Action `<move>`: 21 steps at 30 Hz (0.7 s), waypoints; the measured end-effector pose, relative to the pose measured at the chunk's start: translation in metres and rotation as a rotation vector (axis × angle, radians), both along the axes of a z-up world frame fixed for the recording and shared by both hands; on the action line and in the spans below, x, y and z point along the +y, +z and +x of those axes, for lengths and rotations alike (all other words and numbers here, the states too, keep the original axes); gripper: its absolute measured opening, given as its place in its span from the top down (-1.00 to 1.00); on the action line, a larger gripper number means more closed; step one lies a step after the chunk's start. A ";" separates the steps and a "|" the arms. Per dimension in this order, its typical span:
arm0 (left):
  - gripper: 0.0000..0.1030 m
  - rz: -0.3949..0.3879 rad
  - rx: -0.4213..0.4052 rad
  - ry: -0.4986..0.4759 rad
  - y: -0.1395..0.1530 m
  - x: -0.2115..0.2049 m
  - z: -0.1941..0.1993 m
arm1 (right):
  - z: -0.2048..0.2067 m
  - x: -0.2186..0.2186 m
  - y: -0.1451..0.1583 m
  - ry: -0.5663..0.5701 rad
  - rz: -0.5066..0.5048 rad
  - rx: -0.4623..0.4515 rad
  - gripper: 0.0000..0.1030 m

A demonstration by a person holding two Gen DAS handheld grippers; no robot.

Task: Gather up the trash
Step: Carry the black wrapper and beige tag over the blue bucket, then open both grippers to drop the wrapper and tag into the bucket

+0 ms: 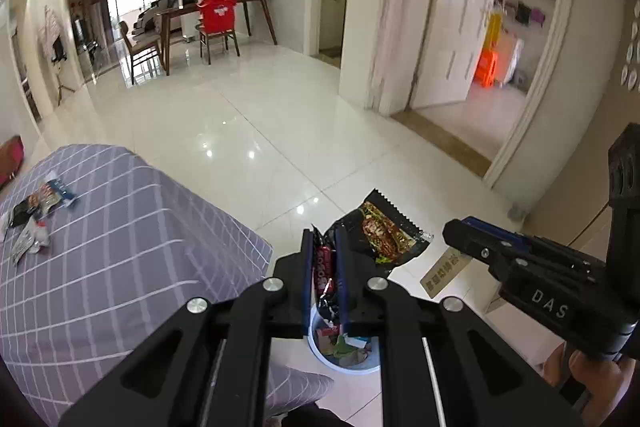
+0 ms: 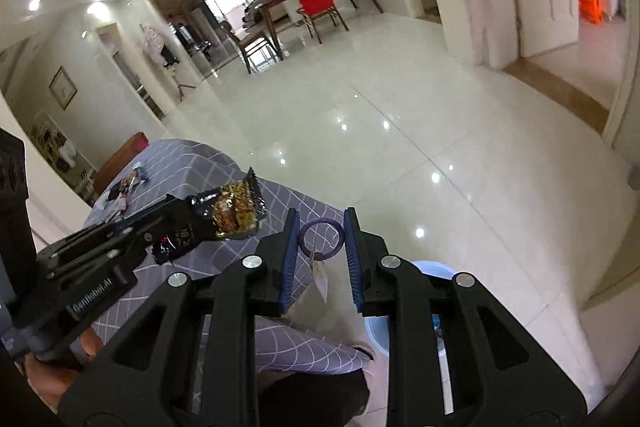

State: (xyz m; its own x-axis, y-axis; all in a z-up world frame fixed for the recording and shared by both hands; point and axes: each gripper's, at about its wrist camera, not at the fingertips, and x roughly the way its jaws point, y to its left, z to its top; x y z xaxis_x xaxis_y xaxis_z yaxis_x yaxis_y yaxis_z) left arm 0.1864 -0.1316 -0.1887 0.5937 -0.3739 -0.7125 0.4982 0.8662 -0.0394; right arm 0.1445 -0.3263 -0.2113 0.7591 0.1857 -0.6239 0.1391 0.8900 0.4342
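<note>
My left gripper [image 1: 325, 233] is shut on a black snack wrapper [image 1: 380, 233] with a food picture, held in the air above a white trash bin [image 1: 344, 345] with several scraps inside. The wrapper also shows in the right wrist view [image 2: 234, 213]. My right gripper [image 2: 321, 219] is shut on a purple ring [image 2: 322, 237] with a small paper tag [image 2: 320, 277], held above the bin's rim [image 2: 434, 267]. It appears from the side in the left wrist view [image 1: 460, 227]. More wrappers [image 1: 38, 211] lie on the purple checked cloth [image 1: 120, 247] at the far left.
The cloth-covered table [image 2: 200, 163] fills the left. Glossy white tile floor [image 1: 240, 115] stretches ahead to a dining table with chairs [image 1: 212, 23]. A white door and doorway [image 1: 460, 27] stand at the right. The bin sits beside the table's corner.
</note>
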 end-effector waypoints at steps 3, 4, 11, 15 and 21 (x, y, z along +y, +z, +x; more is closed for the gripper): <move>0.81 0.035 0.020 -0.009 -0.015 -0.015 0.006 | 0.004 -0.012 -0.017 -0.023 0.026 0.032 0.36; 0.81 0.044 0.031 -0.012 -0.021 -0.019 0.009 | 0.005 -0.015 -0.022 -0.038 0.031 0.043 -0.13; 0.81 0.080 0.072 -0.023 -0.042 -0.038 0.017 | -0.002 -0.029 -0.036 -0.063 0.057 0.066 -0.24; 0.81 0.089 0.083 -0.033 -0.049 -0.045 0.016 | -0.010 -0.034 -0.036 -0.073 0.050 0.061 -0.24; 0.80 0.102 0.090 -0.053 -0.055 -0.057 0.014 | -0.016 -0.039 -0.033 -0.089 0.052 0.046 -0.24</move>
